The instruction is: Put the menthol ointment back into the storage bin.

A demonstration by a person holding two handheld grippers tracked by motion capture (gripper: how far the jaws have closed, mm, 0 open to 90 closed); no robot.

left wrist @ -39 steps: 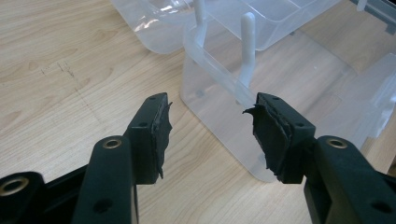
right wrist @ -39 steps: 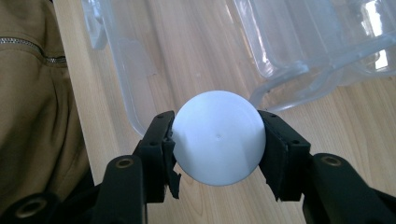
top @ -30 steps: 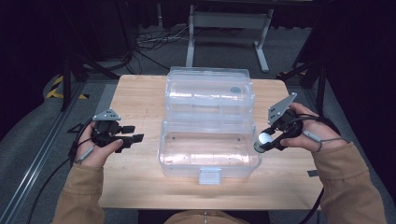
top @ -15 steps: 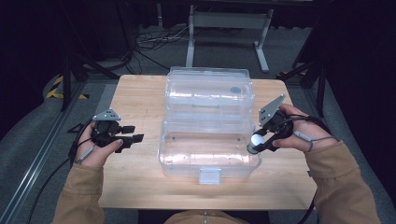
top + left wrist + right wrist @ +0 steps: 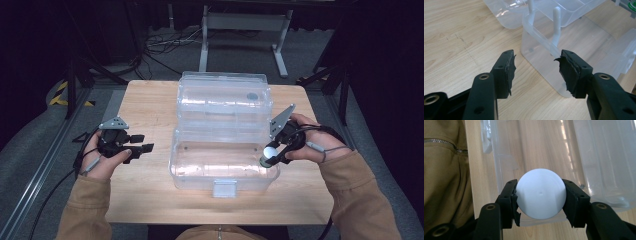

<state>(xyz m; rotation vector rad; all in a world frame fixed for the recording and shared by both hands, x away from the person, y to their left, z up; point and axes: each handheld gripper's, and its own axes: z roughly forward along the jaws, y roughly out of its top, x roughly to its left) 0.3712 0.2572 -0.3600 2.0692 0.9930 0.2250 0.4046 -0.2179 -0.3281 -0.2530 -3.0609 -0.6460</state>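
A wooden tabletop (image 5: pixel 150 100) carries a large clear plastic box (image 5: pixel 222 165), its lid (image 5: pixel 225 97) thrown back flat on the far side, so the open tub lies nearest the person. A clear latch tab (image 5: pixel 224 188) hangs on the tub's near wall.

The right gripper (image 5: pixel 272 155) sits at the tub's right rim, angled down and inward over that edge. It is clamped on a white ball (image 5: pixel 270 150): in the right gripper view the ball (image 5: pixel 541 193) fills the whole gap between the two black jaws, both pads pressed against its sides, so the jaws stand wide yet are fully taken up by the ball. Below the ball lie the tub's clear wall and the wood seen through its floor. A tan sleeve (image 5: pixel 444 170) with a zip shows at the left of that view.

The left gripper (image 5: pixel 142 142) rests over bare wood to the left of the box, apart from it. Its jaws are spread wide and grip nothing; in the left gripper view the gap (image 5: pixel 536 72) frames a corner of the clear box, which the worn pads (image 5: pixel 510 68) do not touch.
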